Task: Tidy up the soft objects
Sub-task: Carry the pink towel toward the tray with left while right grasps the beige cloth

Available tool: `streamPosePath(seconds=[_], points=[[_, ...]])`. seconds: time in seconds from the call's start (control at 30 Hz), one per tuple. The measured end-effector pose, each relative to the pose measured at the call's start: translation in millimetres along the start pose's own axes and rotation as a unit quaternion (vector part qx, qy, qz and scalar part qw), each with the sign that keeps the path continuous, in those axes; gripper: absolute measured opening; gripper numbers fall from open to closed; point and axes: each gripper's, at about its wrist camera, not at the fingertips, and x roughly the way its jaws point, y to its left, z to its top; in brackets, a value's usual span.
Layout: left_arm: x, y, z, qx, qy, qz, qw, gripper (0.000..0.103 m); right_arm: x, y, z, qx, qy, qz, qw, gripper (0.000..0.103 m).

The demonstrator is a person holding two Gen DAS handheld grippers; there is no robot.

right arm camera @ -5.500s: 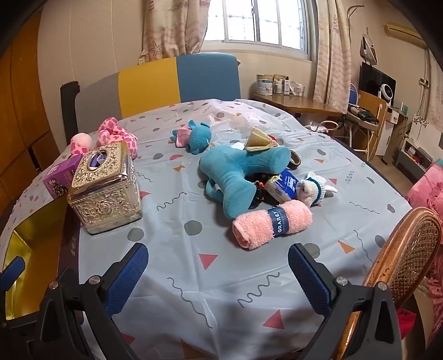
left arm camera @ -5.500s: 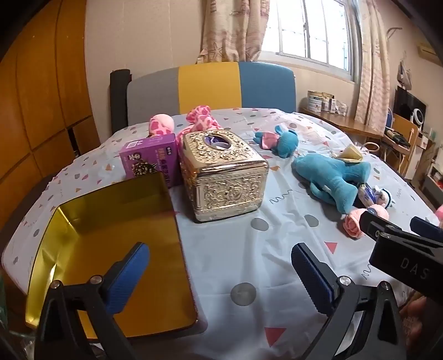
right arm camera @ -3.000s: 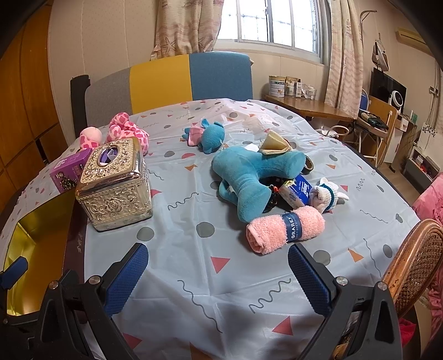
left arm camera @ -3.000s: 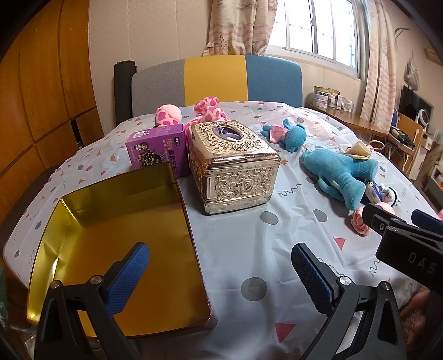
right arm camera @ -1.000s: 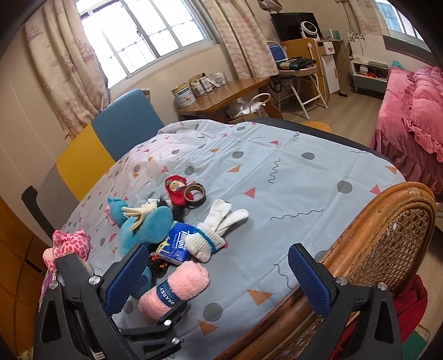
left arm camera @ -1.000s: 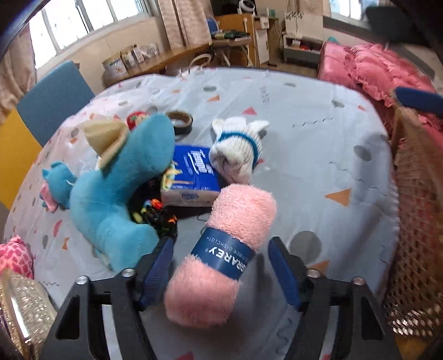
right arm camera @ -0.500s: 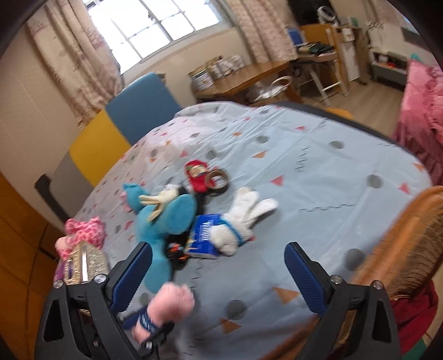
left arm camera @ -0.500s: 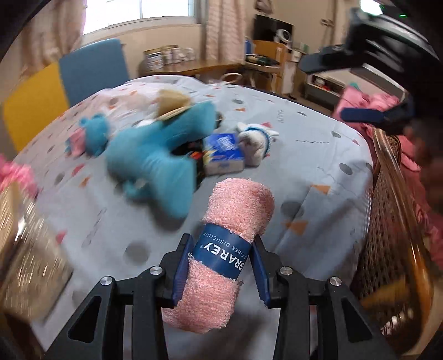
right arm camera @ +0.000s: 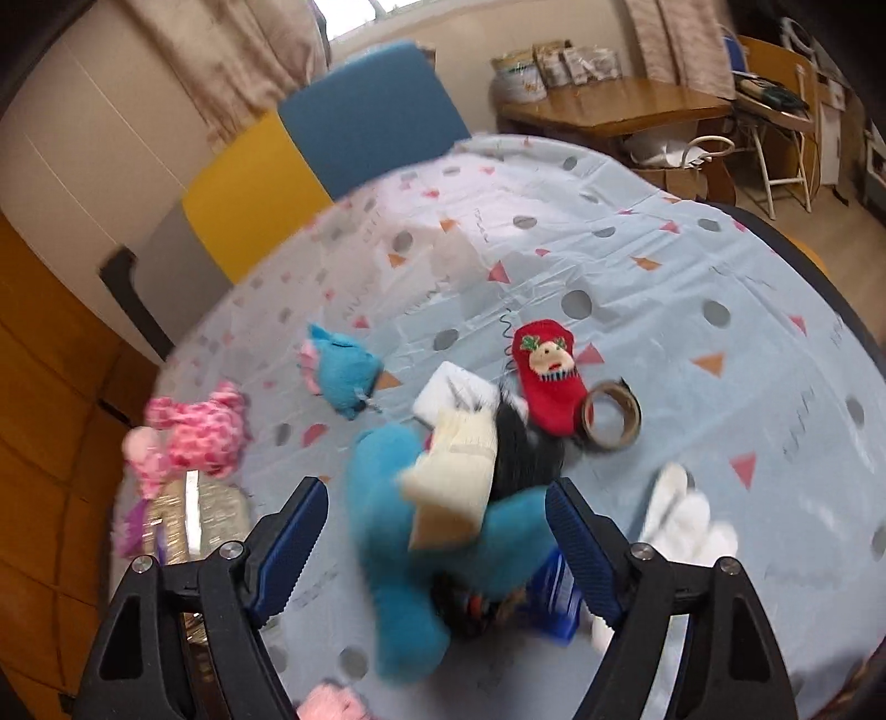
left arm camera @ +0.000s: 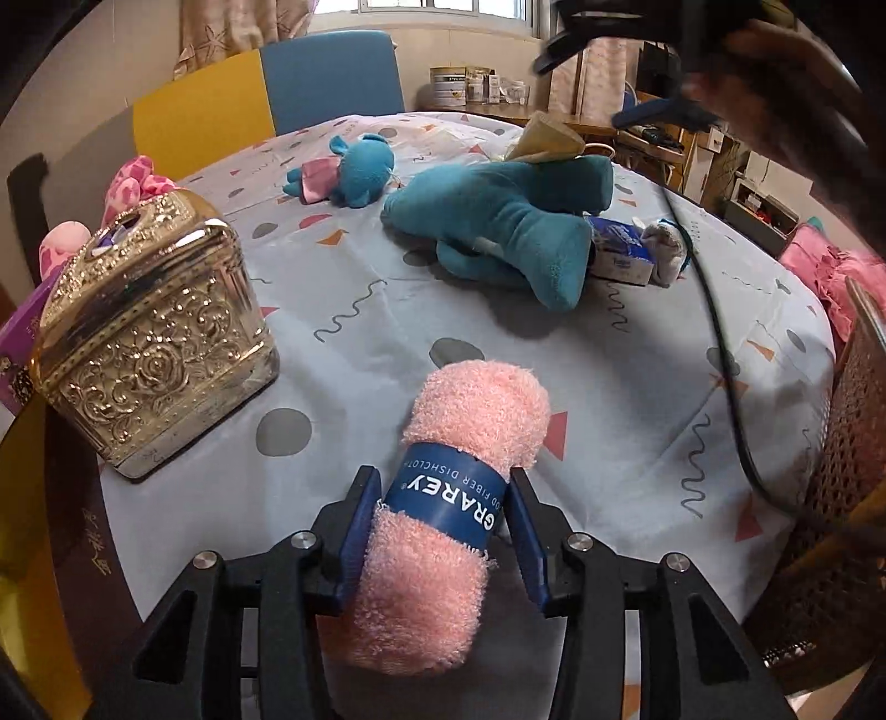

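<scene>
The left gripper (left arm camera: 443, 531) is clamping a fuzzy pink rolled towel (left arm camera: 451, 504) with a blue paper band, held above the patterned tablecloth (left arm camera: 637, 399). An embossed golden metal box (left arm camera: 149, 343) is sitting at ten o'clock. The right gripper (right arm camera: 437, 534), tilted downward, jaws apart and just closing, is hovering empty over a plush blue toy (right arm camera: 398, 531).

You face a round table (right arm camera: 692, 266) covered by a pale blue cloth (left arm camera: 637, 387) printed with dots, triangles and squiggles. Behind it stands a chair (left arm camera: 266, 99) whose back is panelled in grey, yellow and blue. Patterned curtains (right arm camera: 243, 61) hang beside a bright window (left arm camera: 443, 5) that lights the room. To your left runs orange-brown wood panelling (right arm camera: 39, 399). At the far side, a wooden desk (right arm camera: 614, 108) carries tins (left arm camera: 451, 86), and a white-framed chair (right arm camera: 775, 133) stands on pale wooden flooring (right arm camera: 836, 213). A wicker chair back (left arm camera: 853, 443) rises at your right.
</scene>
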Motion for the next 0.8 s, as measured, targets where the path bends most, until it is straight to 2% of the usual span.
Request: streamPosePath(seconds=[0.13,0.23,0.27,0.3,0.33,0.57,0.7,0.8], points=[[5,4,-2,-0.012,0.009,-0.007,0.9999,0.048,46,0,17,-0.008,0.057,-0.037,0.998,0.083],[6,6,0,-0.021,0.015,-0.017,0.9995,0.048,73,-3,14,-0.01,0.1,-0.051,0.994,0.083],[5,6,0,-0.022,0.015,-0.018,0.9995,0.048,80,-3,13,-0.012,0.112,-0.052,0.992,0.079],[5,6,0,-0.022,0.015,-0.02,0.9994,0.048,86,-2,9,-0.018,0.124,-0.053,0.991,0.054],[4,6,0,-0.023,0.014,-0.02,0.9994,0.048,89,1,4,-0.028,0.125,-0.062,0.99,0.042],[3,13,4,-0.036,0.012,-0.028,0.9989,0.042,47,28,-11,-0.084,0.06,-0.06,0.993,0.043],[-10,18,10,-0.055,0.002,-0.042,0.9976,0.041,13,47,-29,-0.11,0.041,-0.004,0.993,0.043],[-28,23,15,-0.069,-0.016,-0.05,0.9962,0.041,8,66,-51,-0.13,0.045,0.035,0.99,0.043]])
